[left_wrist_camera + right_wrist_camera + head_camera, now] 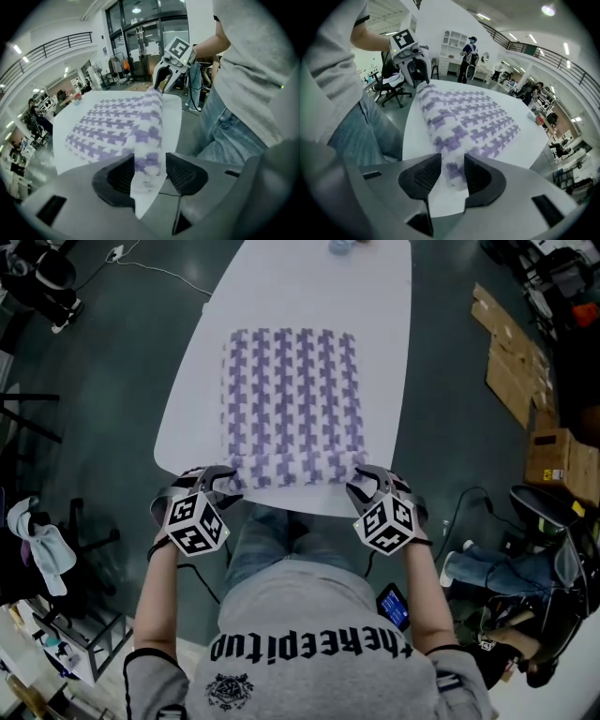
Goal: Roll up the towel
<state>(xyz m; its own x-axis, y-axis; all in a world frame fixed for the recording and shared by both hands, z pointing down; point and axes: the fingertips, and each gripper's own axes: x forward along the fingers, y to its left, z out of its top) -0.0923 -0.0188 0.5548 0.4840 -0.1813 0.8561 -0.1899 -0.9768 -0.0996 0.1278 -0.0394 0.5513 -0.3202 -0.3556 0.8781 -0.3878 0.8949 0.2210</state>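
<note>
A white towel with a purple houndstooth pattern (291, 395) lies flat on the white table (309, 287). Its near edge is rolled into a short roll (295, 468) along the table's front edge. My left gripper (228, 486) is at the roll's left end and my right gripper (361, 484) at its right end. In the left gripper view the roll's end (147, 136) sits between the spread jaws of the left gripper (147, 176), and the pads do not press it. The right gripper (452, 176) is likewise open around the other end (452, 140).
A small object (342, 246) sits at the table's far end. Cardboard boxes (511, 357) lie on the floor to the right, and a chair (553, 521) stands near them. A person (468, 56) stands in the background of the right gripper view.
</note>
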